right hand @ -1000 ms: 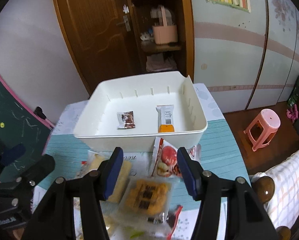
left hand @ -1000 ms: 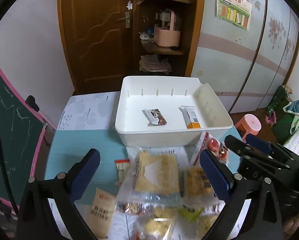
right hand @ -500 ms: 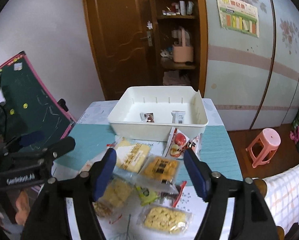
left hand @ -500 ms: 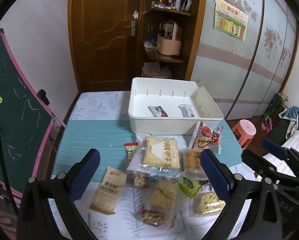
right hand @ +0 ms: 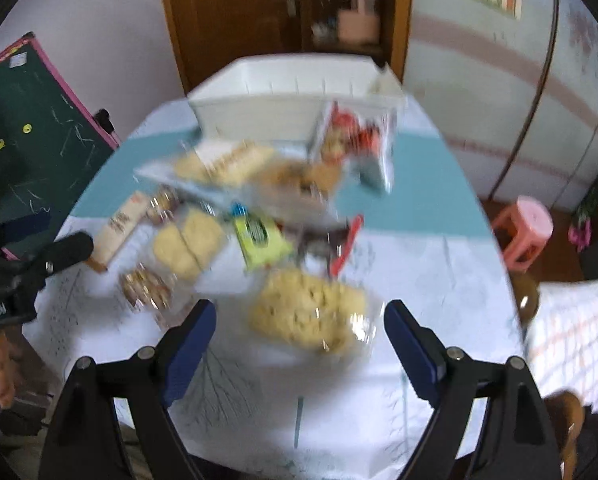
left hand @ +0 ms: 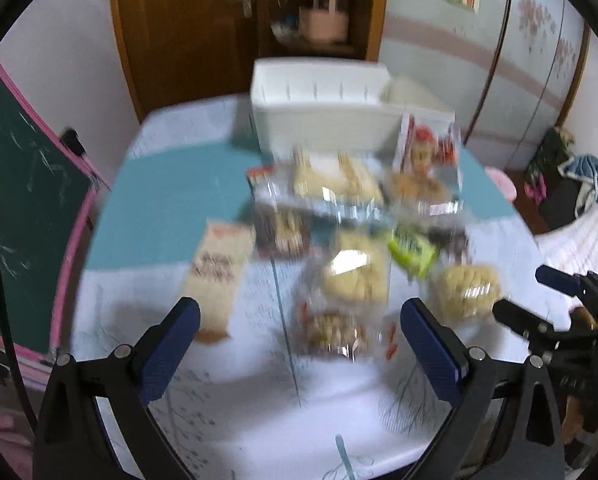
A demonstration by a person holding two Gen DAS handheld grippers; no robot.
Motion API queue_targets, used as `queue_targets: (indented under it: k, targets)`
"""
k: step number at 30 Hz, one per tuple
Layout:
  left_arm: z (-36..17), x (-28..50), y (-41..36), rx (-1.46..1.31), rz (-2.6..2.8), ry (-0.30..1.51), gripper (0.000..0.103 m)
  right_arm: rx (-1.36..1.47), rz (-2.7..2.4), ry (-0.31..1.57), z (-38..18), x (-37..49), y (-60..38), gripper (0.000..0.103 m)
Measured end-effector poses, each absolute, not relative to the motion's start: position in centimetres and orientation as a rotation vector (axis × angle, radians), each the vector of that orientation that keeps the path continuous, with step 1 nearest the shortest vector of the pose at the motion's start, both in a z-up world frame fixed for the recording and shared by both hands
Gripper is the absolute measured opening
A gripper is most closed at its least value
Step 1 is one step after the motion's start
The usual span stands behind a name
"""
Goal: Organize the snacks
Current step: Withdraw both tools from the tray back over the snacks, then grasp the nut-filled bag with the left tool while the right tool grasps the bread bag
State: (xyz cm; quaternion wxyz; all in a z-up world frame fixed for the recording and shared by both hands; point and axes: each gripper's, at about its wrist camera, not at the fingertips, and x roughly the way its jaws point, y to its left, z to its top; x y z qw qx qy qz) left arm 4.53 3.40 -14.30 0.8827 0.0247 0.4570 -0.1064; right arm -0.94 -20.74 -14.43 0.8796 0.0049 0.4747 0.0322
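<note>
right wrist view: right gripper (right hand: 299, 344) points down at the cookie bag (right hand: 311, 316); its jaws are opening and nothing is pinched between them.
left wrist view: left gripper (left hand: 299, 344) is spread wide and empty above the small nut pack (left hand: 335, 332).
snacks: piled on the table (left hand: 259, 412), in front of the white bin (right hand: 295, 96).
risk: packs overlap, so one grab may drag a neighbour along.
risk two: both pictures are blurry, so a bag could slip or crush.
</note>
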Motion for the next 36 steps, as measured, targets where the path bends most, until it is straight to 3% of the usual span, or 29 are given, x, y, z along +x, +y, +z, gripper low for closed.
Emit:
queue_targets:
  k: [7,16,29,32,34,36]
  targets:
    - [-19.1,5.1,3.1,-0.004,-0.252,1.092,0.1,0.136,0.041,1.074,-17.9,-0.6,-23.1,0.087]
    - [-20.9,6.0,2.8,-0.077,-0.275,1.143,0.1,0.2,0.015,1.061,-18.9,1.1,-23.7,0.102]
    - [-22.4,7.2,1.2,-0.097,-0.308,1.197,0.1,0.15,0.035,1.108,-21.0,2.7,-22.3,0.103]
    - [-22.6,7.3,0.7,-0.094,-0.323,1.192,0.093,0.124,0.031,1.113,-21.0,2.6,-22.0,0.103]
    - [-22.4,7.3,0.3,-0.092,-0.346,1.178,0.075,0.112,0.027,1.114,-21.2,2.7,-21.9,0.103]
    - [-22.3,7.2,0.1,-0.087,-0.357,1.171,0.067,0.096,0.021,1.116,-21.3,2.7,-21.7,0.103]
